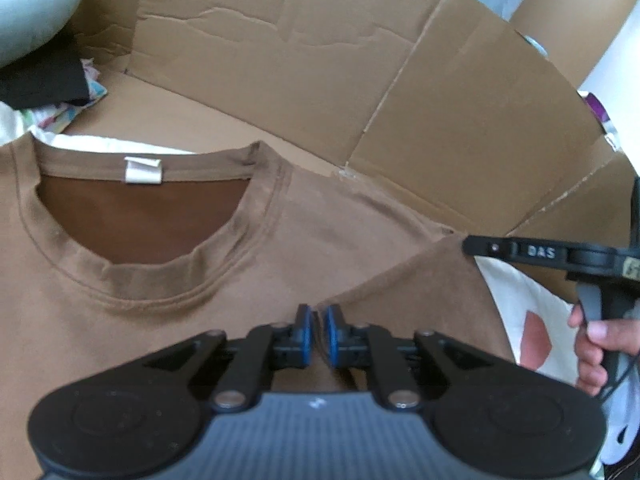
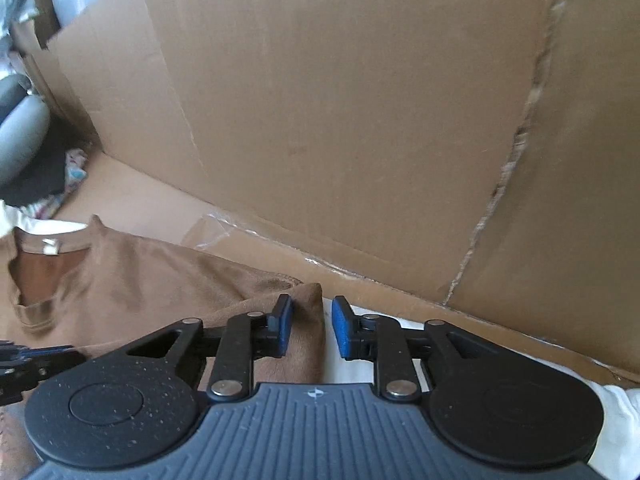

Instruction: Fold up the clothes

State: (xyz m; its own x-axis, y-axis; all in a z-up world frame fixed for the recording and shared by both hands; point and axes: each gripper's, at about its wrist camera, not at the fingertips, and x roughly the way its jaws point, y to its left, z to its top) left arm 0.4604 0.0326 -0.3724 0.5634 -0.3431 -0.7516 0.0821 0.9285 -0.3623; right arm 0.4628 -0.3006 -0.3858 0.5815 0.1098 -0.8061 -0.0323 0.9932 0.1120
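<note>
One brown T-shirt [image 1: 132, 280] lies flat, neck opening up, on the cardboard floor [image 1: 168, 108] of an opened box, its white label [image 1: 143, 169] at about 11 o'clock in the left wrist view, with white cloth [image 1: 528, 320] showing under it at 3 o'clock. The sleeve [image 1: 420, 292] is already turned in over the chest. The left gripper [image 1: 316, 336] hangs just above that folded edge, jaws almost together with only a thin slit; whether fabric is pinched there I cannot tell. The right gripper [image 2: 311, 328] has its jaws partly apart, straddling the folded sleeve's corner [image 2: 308, 300] without pressing it. The knit looks light, soft and limp, so it should sag and crease freely; I would take it by doubled edges or hems, not mid-panel.
</note>
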